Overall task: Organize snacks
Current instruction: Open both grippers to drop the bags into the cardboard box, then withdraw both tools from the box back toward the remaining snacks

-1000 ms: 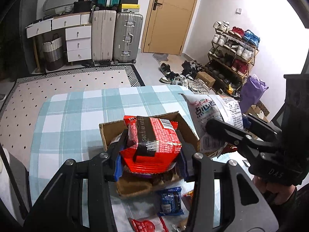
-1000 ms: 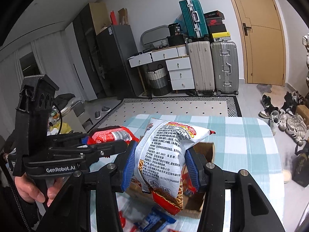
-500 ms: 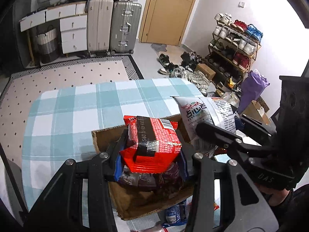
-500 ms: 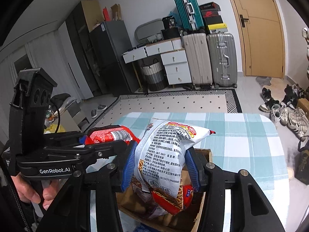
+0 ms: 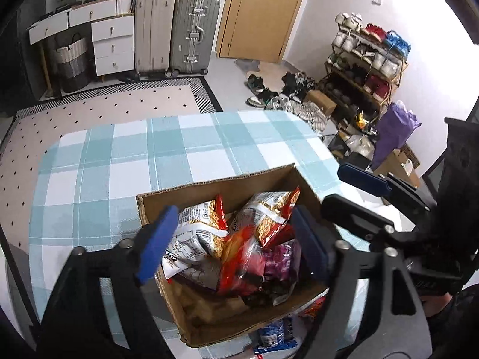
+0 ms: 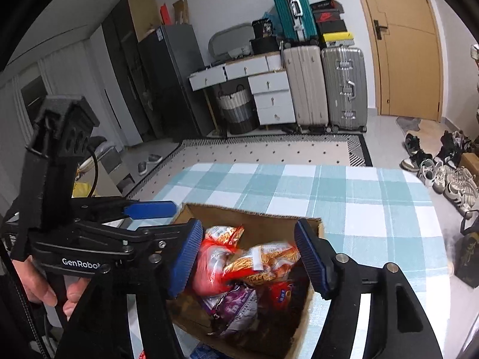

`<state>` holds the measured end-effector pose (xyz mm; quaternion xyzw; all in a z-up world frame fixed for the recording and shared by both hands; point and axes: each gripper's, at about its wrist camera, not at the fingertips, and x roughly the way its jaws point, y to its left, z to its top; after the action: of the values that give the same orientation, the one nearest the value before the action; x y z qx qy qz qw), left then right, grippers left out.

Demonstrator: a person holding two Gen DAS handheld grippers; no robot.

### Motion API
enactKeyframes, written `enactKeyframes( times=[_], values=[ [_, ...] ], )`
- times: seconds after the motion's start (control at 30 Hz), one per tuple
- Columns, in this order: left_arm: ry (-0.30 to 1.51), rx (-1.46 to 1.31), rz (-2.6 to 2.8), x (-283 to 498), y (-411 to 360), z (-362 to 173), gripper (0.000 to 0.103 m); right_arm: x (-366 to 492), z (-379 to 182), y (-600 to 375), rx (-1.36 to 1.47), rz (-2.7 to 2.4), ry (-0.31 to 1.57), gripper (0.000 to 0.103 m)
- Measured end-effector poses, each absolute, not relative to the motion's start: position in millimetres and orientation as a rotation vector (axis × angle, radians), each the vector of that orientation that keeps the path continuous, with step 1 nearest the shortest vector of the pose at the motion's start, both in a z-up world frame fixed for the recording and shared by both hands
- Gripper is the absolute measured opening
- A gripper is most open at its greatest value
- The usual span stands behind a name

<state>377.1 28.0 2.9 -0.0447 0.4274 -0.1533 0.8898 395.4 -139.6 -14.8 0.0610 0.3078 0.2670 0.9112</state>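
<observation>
Left wrist view shows your left hand-held gripper (image 5: 230, 239) and right hand-held gripper (image 6: 248, 257) both spread empty over the snack-filled cardboard box (image 5: 209, 185) at lower centre, so I'd judge the drop done; next, reach for the blue packet (image 5: 275, 336) on the bench (image 5: 119, 161).

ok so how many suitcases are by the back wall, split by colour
teal suitcase: 1
beige suitcase: 1
silver suitcase: 1
total: 3
</observation>
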Motion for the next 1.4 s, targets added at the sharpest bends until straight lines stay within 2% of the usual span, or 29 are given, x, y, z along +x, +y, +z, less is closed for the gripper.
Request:
enactKeyframes(
  times=[0.3,0.37,0.6,0.7,1.07,1.2,1.4],
  values=[
    [0.861,-0.075,-0.304,351.5,25.8,22.3,0.08,369.7,9.7,-151.8,0.136,0.551,0.577,0.068],
    [0.846,-0.071,-0.292,344.5,25.7,28.5,0.08,363.4,14.9,-151.6,0.129,0.548,0.568,0.072],
    [0.785,-0.042,-0.247,310.1,27.7,51.0,0.083,331.9,33.8,-153.7,0.118,0.552,0.527,0.073],
    [0.766,-0.036,-0.234,294.8,28.7,59.8,0.084,315.7,40.9,-154.4,0.105,0.546,0.509,0.077],
    [0.723,-0.037,-0.193,235.3,35.2,76.7,0.089,259.0,54.3,-157.2,0.094,0.543,0.472,0.082],
    [0.702,-0.04,-0.173,214.3,37.8,80.2,0.102,236.9,57.8,-159.7,0.095,0.541,0.459,0.082],
    [0.656,-0.044,-0.155,178.2,41.6,86.9,0.102,202.8,57.8,-163.2,0.104,0.537,0.446,0.083]
  ],
)
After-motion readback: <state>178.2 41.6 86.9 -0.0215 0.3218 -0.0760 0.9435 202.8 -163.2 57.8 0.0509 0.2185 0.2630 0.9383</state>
